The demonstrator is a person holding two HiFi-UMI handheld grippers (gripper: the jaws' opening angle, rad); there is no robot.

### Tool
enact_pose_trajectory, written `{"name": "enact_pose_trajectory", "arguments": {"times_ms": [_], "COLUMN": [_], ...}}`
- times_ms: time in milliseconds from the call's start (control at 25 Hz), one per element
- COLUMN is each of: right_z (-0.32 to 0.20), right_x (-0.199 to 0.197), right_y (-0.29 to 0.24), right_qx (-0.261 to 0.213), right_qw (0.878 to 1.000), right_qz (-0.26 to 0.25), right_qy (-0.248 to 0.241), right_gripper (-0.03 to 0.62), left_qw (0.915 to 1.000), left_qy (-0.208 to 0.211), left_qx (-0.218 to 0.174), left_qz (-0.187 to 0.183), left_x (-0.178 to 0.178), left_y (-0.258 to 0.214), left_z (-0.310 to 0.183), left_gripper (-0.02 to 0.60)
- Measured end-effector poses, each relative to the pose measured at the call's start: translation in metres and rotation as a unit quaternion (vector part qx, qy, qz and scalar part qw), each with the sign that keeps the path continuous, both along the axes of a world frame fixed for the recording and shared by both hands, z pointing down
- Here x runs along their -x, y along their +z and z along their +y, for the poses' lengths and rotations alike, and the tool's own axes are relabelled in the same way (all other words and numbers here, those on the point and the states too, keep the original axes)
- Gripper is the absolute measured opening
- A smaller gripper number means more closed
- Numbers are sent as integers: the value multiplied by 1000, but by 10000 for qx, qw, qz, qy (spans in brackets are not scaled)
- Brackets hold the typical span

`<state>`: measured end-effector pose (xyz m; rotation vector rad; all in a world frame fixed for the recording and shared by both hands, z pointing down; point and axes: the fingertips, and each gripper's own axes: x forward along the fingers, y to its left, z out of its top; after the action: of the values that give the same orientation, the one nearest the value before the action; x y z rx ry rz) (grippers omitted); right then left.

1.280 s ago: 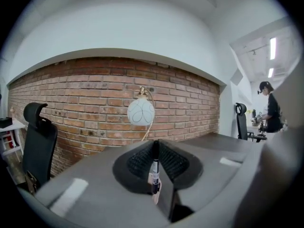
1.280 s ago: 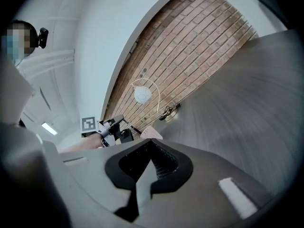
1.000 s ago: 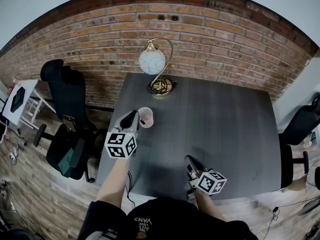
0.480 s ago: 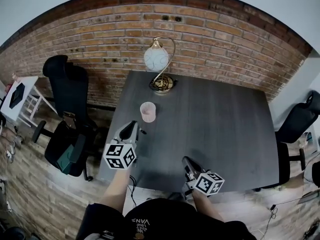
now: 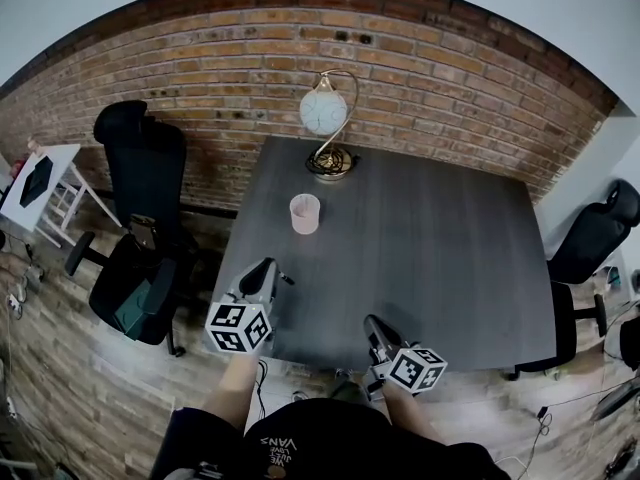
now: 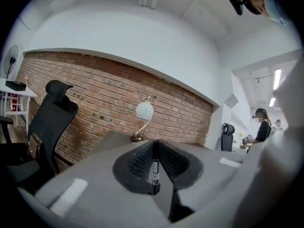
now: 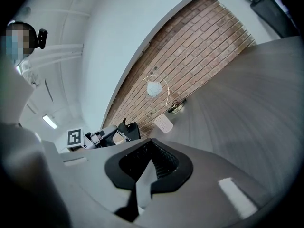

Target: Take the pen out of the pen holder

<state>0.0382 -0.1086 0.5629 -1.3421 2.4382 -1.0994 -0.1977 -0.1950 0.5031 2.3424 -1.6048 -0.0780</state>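
My left gripper [image 5: 267, 269] hangs over the table's near left corner, shut on a black pen [image 5: 285, 279]. In the left gripper view the pen [image 6: 155, 169] stands upright, pinched between the ribbed pads [image 6: 142, 161] of the gripper [image 6: 155, 146]. The pink pen holder [image 5: 304, 213] stands well beyond it on the dark table [image 5: 440, 258]; I cannot see whether anything is left inside. My right gripper [image 5: 373, 324] is over the near edge, shut with nothing between its jaws [image 7: 151, 148]. Its view shows the holder [image 7: 164, 123] far off.
A globe lamp with a brass base [image 5: 326, 118] stands at the table's far edge against the brick wall [image 5: 420, 78]. A black office chair [image 5: 140, 218] sits left of the table, another [image 5: 595, 238] at the right. A person stands far off [image 6: 261, 127].
My left gripper has drawn back from the pen holder toward the near table edge, carrying the pen. The right gripper has also pulled back slightly. The holder stays in place.
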Motion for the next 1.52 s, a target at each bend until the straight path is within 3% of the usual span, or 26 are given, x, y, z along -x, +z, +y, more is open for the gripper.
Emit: {"name": "enact_pose_trajectory", "arguments": {"times_ms": [720, 1520], "right_z": [37, 57], "right_x": [48, 94], "right_y": [0, 15], "right_qx": [-128, -17], "right_qw": [9997, 9972], "right_qz": [60, 301], "right_qy": [-199, -681], "right_gripper": [0, 0], "left_qw": [9984, 9963], "left_qy": [-187, -261], "left_qx": [437, 698], "left_qz": [297, 422], "left_x": [36, 56], "left_y": [40, 64], "left_z": [101, 153], "left_gripper": [81, 81]}}
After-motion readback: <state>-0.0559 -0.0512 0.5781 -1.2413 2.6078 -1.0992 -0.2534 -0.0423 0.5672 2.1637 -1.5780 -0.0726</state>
